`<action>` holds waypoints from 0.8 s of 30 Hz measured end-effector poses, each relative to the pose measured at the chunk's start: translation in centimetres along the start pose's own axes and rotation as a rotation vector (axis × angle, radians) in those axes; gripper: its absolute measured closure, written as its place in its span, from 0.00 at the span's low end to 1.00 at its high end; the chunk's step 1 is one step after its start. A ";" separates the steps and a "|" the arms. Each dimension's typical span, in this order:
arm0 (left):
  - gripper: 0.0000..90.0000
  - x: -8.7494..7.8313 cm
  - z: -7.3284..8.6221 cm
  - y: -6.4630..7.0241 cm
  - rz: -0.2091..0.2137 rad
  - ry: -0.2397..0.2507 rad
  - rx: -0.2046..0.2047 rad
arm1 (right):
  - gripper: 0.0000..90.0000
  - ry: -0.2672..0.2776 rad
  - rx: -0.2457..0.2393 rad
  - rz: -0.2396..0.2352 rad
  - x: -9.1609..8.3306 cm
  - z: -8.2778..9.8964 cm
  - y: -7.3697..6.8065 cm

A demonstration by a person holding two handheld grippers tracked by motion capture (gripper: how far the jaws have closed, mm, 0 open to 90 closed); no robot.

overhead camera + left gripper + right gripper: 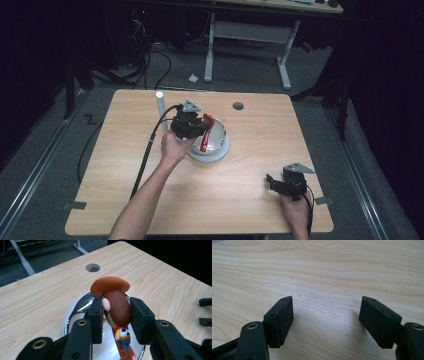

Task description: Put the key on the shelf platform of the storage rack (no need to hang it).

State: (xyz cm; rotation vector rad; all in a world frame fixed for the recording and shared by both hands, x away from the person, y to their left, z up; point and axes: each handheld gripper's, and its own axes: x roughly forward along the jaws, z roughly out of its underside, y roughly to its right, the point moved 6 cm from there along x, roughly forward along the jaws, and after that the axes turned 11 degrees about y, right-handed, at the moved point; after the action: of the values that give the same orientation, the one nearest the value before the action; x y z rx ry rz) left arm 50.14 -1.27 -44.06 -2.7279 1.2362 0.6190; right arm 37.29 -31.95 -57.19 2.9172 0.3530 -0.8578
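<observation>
A small cowboy figure (116, 302) with a brown hat, brown head and red and yellow body hangs head up over a shiny metal bowl (80, 305). My left gripper (116, 315) is shut on the figure's head. From above, the left gripper (200, 126) holds the red figure (206, 134) over the bowl (220, 137), which sits on a white round base (210, 155) near the table's middle. My right gripper (272, 182) rests at the table's near right, open, with bare wood between its pads (284, 315).
A white upright post (160, 107) stands just left of the bowl. A round cable hole (238, 106) lies in the table's far side. The left gripper's black cable (147, 150) trails to the table's left. Desk legs and cables stand on the floor beyond.
</observation>
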 end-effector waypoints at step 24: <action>0.72 3.2 3.7 0.3 0.003 -0.131 0.004 | 0.31 0.001 -0.002 0.000 0.0 0.0 0.0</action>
State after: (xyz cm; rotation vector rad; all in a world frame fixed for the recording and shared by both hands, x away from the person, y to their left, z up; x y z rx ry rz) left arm 50.65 -2.86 -48.68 -2.6348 1.2103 0.7801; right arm 37.30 -31.95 -57.19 2.9164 0.3532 -0.8549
